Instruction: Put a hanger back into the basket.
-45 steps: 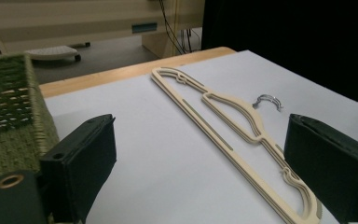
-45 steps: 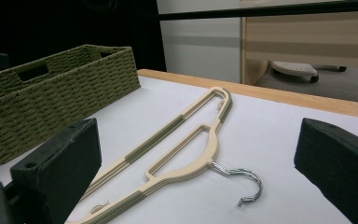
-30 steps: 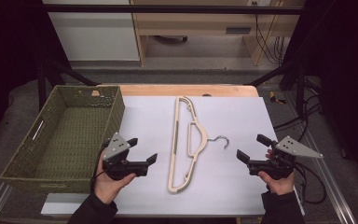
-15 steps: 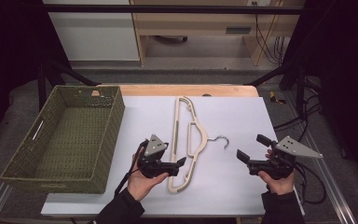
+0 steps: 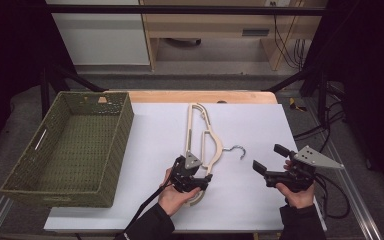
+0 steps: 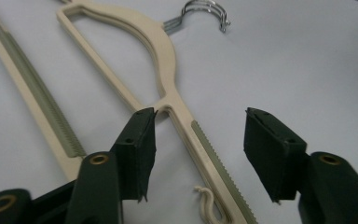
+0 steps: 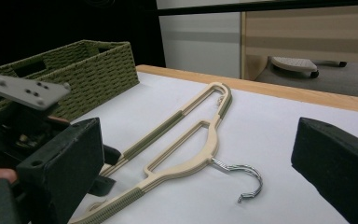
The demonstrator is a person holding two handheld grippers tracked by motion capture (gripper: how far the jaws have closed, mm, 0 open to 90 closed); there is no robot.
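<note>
**On the white worktop: left tool closing in on the hanger arm**

On the white worktop (image 5: 145,150) a cream plastic clothes hanger with a chrome wire hook (image 5: 203,145) lies flat, mid-sheet, hook toward the right tool. An olive woven wicker basket (image 5: 67,150) sits at the left edge, nothing visible in it; probably the drop target.

Left tool (image 5: 196,181) sits low over the hanger's near arm. Its jaws have just been closing and stand partly spread, straddling the ribbed arm. The left gripper view puts the hanger (image 6: 186,121) between the pads, with a gap on each side, so no pinch yet. Straddling across the narrow bar looks deliberate: thin section, ribbed strip for grip.

Right tool (image 5: 269,161) hangs off to the right, jaws spread wide, nothing between them; likely parked until needed.

View differences:
- High view: overall layout, basket to hanger spacing; pad-to-bar gap unreadable.
- Left gripper view: pad clearance, plus a small notch hook near the arm's end.
- Right gripper view: hanger (image 7: 177,154) lying flat on the sheet and the left tool's body at its near end.
</note>
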